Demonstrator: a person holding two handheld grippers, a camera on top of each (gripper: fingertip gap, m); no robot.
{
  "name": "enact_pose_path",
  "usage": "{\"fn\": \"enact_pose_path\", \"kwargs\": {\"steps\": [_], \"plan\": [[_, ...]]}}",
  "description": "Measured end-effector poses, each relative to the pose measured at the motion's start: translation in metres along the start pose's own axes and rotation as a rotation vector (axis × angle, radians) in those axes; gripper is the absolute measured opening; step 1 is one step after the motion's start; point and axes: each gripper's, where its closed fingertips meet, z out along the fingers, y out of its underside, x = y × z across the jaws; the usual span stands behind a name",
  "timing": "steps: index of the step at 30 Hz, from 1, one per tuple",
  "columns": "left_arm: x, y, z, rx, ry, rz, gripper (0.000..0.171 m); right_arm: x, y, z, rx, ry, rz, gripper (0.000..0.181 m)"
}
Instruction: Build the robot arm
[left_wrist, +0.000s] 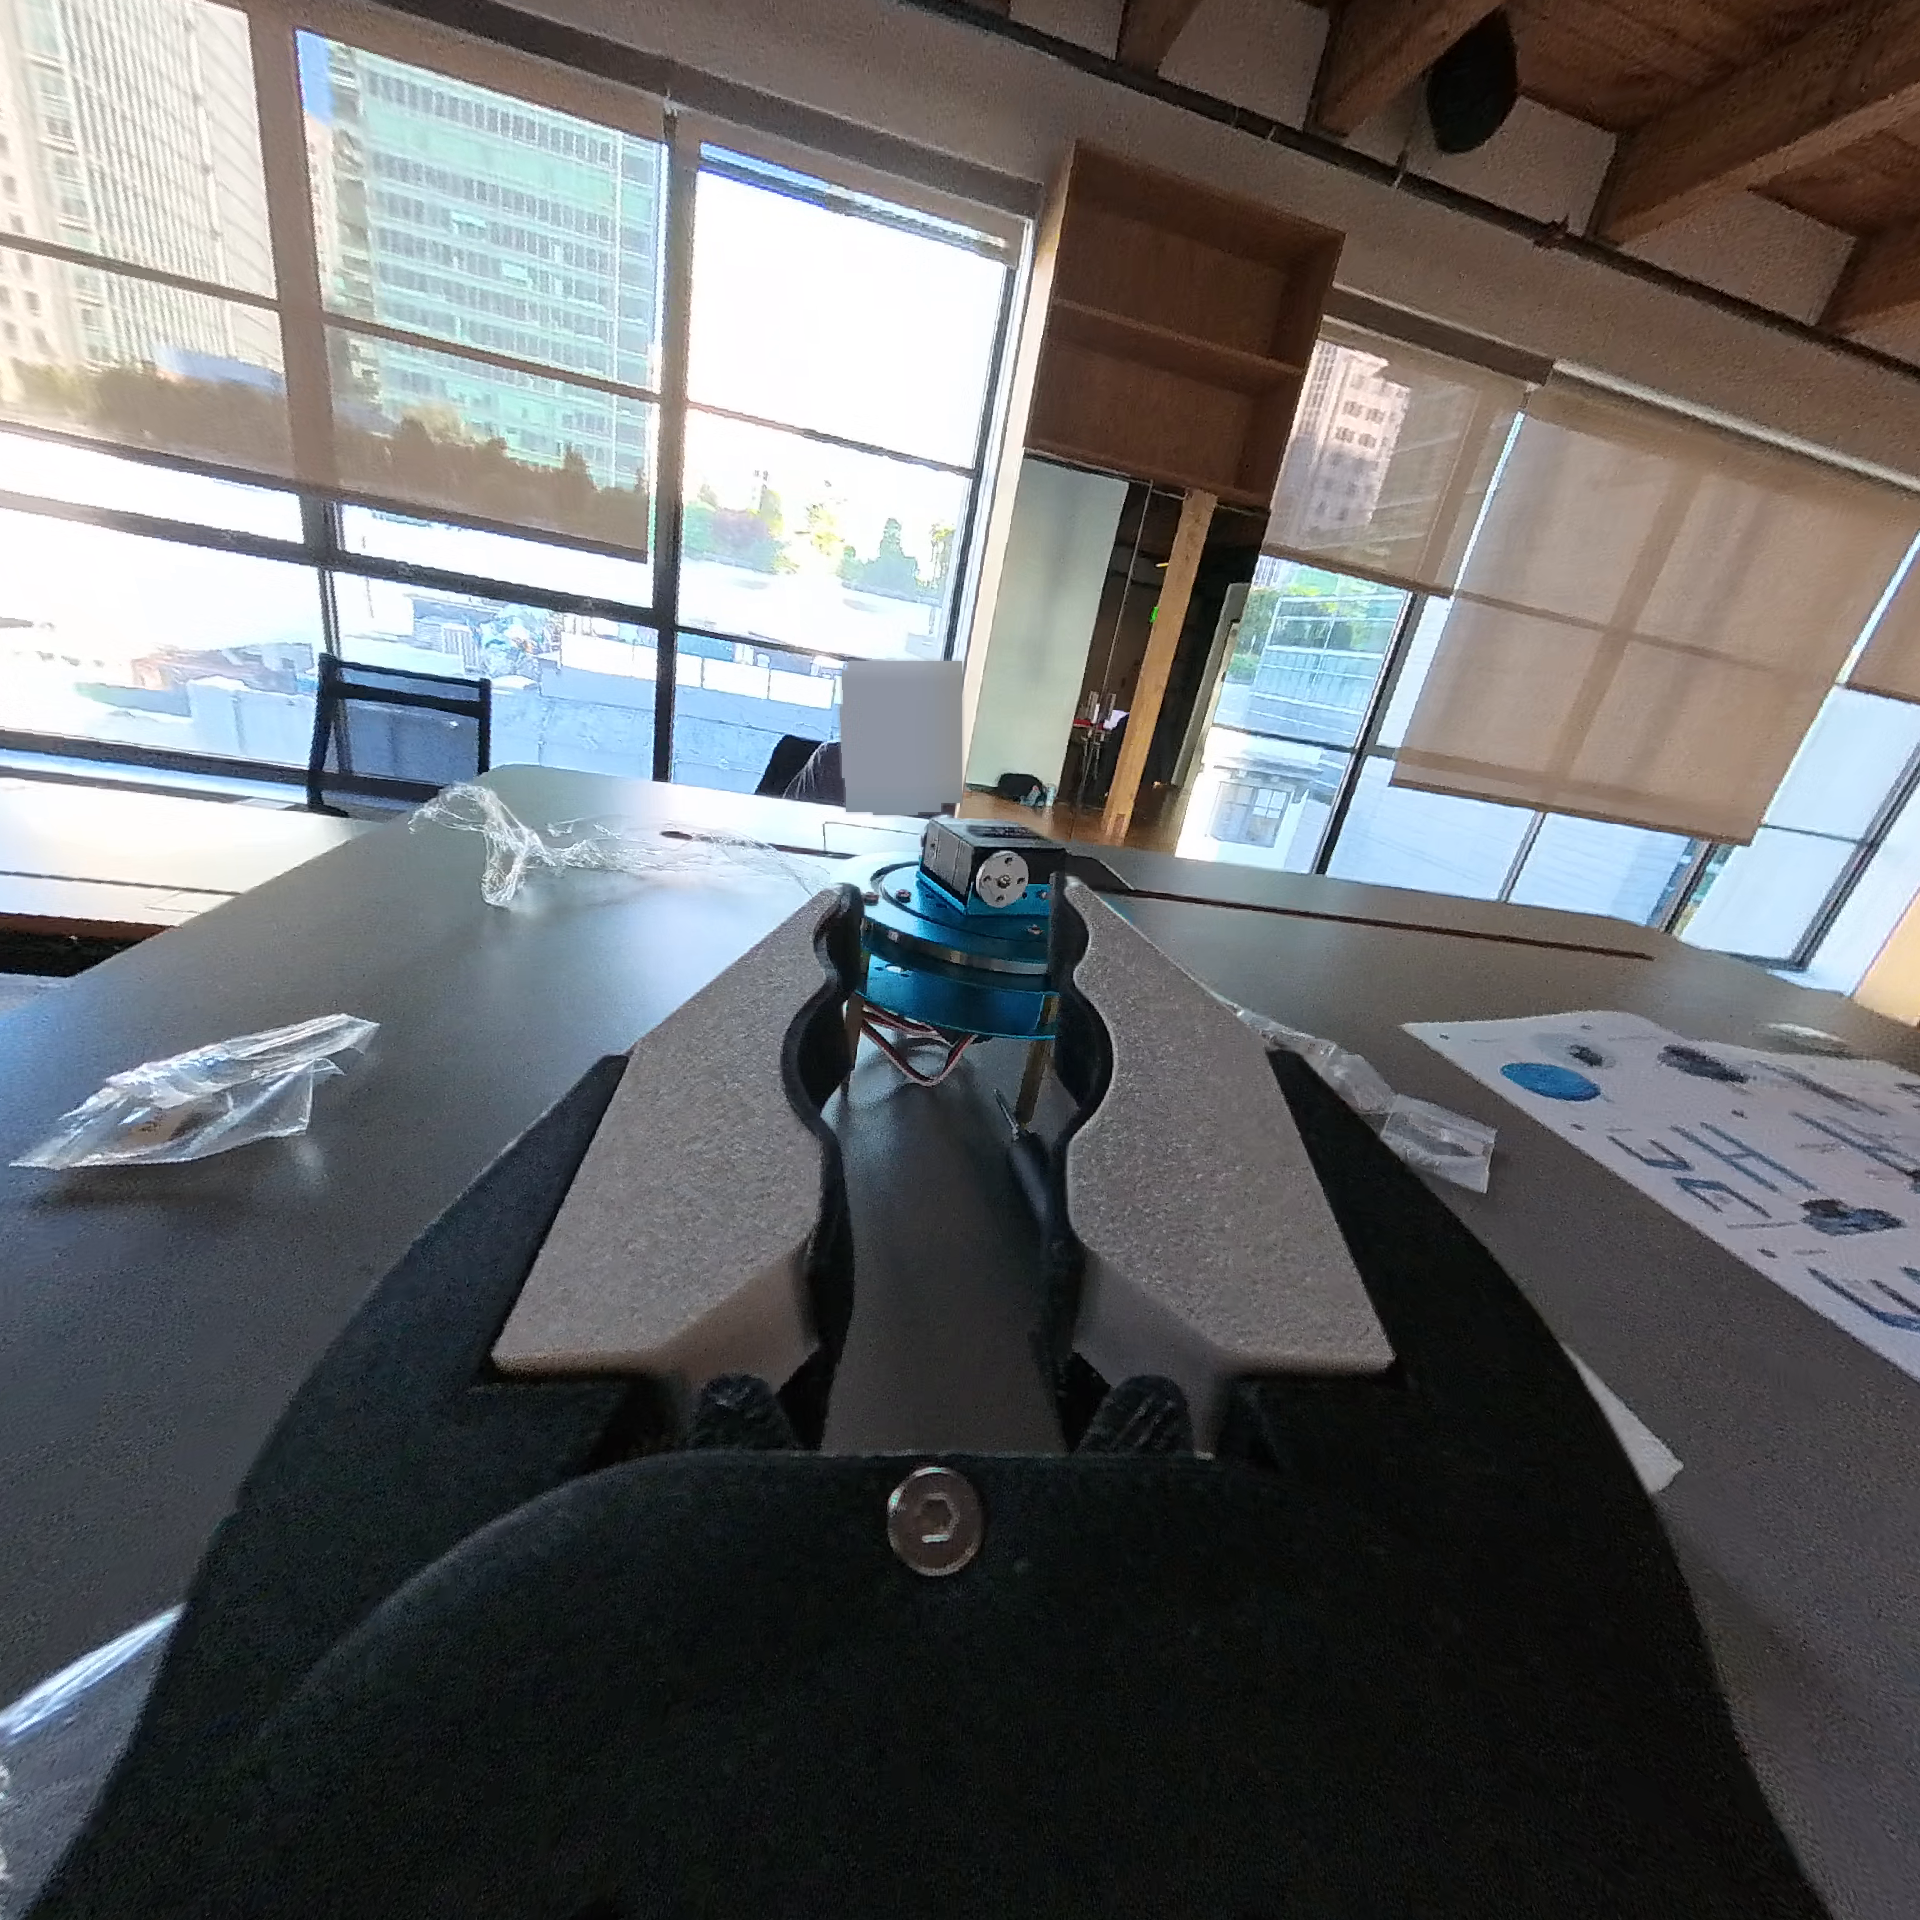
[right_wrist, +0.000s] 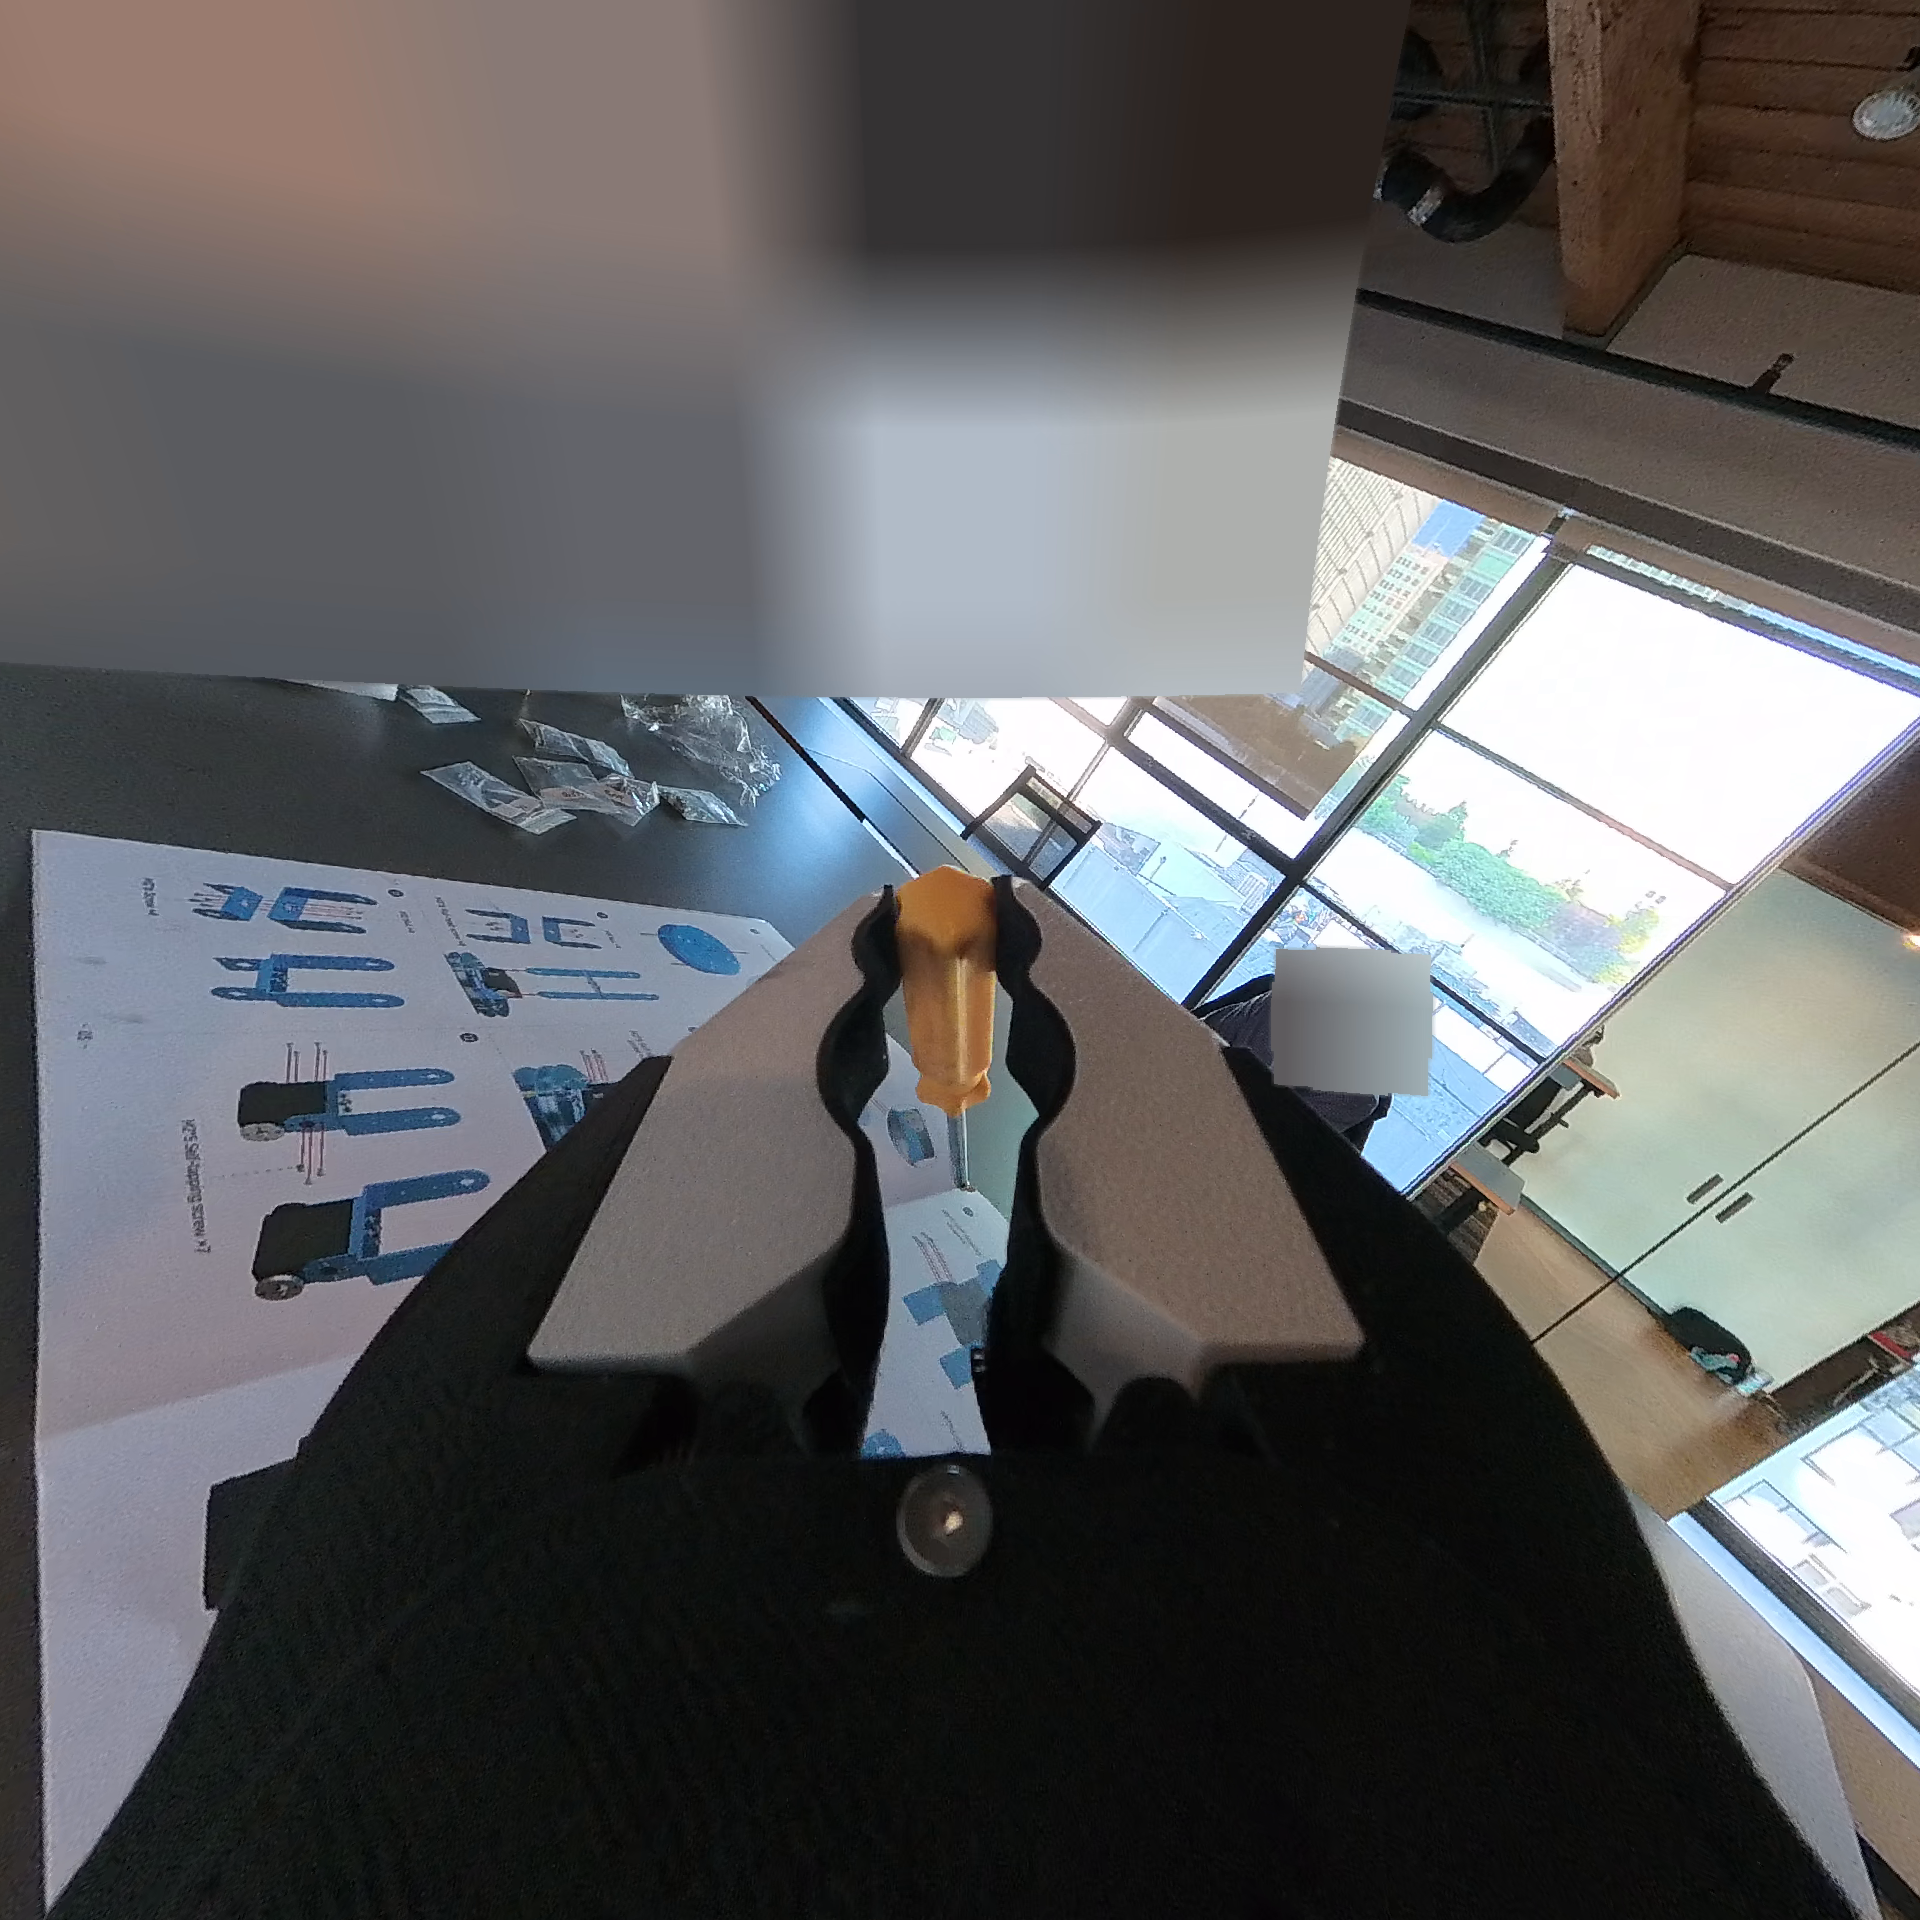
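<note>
A dark, matte worktop fills the lower part of both views, with tall windows beyond. Large blurred patches cover the upper left of the right wrist view.

A white printed sheet with blue part drawings lies flat on the worktop. The right hand-held gripper hides its middle, and in the left wrist view only a corner shows at the right edge.

The left hand-held gripper has two grey, grainy fingers with wavy black inner pads. They are clamped on either side of a blue assembly: stacked round metal discs standing on thin legs on the worktop. One small black servo with a silver hub sits on top. Red and white wires hang beneath the discs; where they lead is hidden.

The right hand-held gripper is closed on one screwdriver. Its orange, faceted plastic handle is pinched near the top, and its short metal shaft points back toward the camera, above the sheet.

Crumpled clear plastic bags lie about: one bag at the left, one wrapper farther back, and a cluster too jumbled to count. Their contents are too small to make out.
</note>
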Motion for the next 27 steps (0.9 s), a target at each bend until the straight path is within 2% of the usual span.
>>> {"fn": "enact_pose_path", "kwargs": {"steps": [8, 13, 27], "plan": [[0.006, 0.008, 0.006, -0.063, 0.035, 0.009, 0.030, -0.003, -0.002, -0.005, -0.006, 0.012, -0.075, 0.016], [0.004, 0.007, 0.005, -0.053, 0.027, 0.001, 0.029, -0.016, -0.002, -0.002, -0.015, -0.026, -0.118, 0.015], [0.003, 0.006, 0.004, -0.052, 0.030, -0.018, 0.029, -0.016, 0.005, 0.000, -0.056, -0.015, -0.162, 0.016]]}}
